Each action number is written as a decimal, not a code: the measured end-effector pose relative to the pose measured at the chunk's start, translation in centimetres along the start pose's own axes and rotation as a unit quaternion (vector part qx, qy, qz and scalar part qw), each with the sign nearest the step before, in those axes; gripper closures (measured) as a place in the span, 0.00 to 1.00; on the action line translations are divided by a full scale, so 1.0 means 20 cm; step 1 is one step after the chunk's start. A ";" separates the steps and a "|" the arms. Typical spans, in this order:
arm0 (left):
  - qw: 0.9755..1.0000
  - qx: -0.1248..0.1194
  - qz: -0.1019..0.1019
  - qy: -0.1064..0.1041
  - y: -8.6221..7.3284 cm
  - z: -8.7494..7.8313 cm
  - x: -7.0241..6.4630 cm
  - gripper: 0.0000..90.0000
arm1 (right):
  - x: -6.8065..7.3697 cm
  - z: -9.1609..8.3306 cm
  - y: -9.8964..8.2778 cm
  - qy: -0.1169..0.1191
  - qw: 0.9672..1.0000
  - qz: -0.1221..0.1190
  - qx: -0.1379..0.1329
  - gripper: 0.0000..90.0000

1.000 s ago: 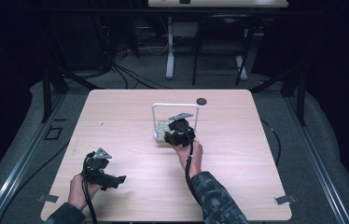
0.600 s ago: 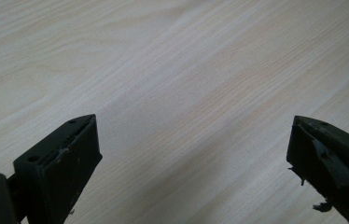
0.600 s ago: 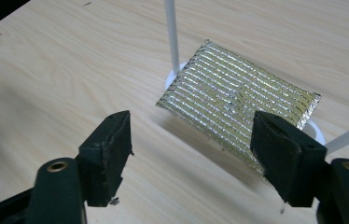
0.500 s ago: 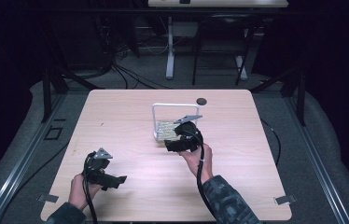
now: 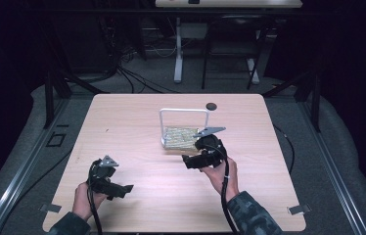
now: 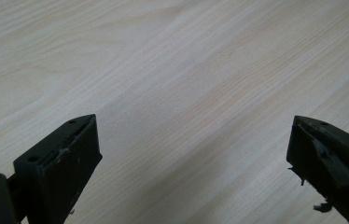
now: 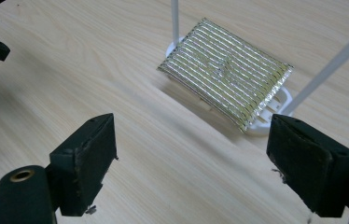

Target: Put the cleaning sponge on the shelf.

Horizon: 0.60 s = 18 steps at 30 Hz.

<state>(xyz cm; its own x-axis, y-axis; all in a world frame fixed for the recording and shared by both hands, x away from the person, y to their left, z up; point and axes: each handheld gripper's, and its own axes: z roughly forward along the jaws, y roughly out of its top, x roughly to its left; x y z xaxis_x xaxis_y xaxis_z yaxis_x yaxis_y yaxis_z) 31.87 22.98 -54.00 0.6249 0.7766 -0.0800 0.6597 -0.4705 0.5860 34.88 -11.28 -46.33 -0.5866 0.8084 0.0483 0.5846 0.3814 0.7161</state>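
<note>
Nearest the person, the left gripper (image 5: 106, 182) sits low at about seven o'clock on the table (image 5: 137, 122), jaws spread wide over bare wood with nothing between them, exactly where it was a second ago.

Now the action: the right gripper (image 5: 196, 159) has pulled back toward the person, from right up against the silver pouch (image 5: 179, 138) to a spot just off its near right corner. Its jaws have just been opening, and in the right gripper view they stand wide apart with only table grain between them. So the pouch looks freshly let go, and I'd call the placing step done, with the hand clearing out.

Move out to the pouch itself: it lies flat on the base of the white wire stand (image 5: 183, 111), just past the table's centre toward one o'clock. In the right gripper view the ribbed foil pad (image 7: 225, 72) is a rectangle with its long axis running from eleven o'clock down to four o'clock, one short end by the near upright and the other overhanging the slotted white base. From above, that axis runs roughly nine to three, across the table.

Farthest out, a small dark disc (image 5: 212, 105) sits near the back edge at one o'clock.
</note>
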 end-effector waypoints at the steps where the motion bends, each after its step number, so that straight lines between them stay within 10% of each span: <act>1: 1.000 -0.001 0.000 0.002 0.00 0.00 0.00 0.03 | -0.01 -0.01 -0.01 -0.001 1.000 0.003 0.000 0.17; 18: 1.000 0.006 0.003 -0.001 0.00 0.01 0.00 0.03 | -0.18 -0.19 -0.23 -0.028 0.999 0.022 0.019 0.09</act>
<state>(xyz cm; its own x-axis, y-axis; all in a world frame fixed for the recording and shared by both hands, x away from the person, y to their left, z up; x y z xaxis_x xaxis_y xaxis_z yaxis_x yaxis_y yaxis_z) 31.98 22.78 -54.18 0.6298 0.7729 -0.0771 0.6601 -0.4803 0.5775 32.22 -17.73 -47.12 -0.5288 0.8478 0.0397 0.6309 0.3614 0.6865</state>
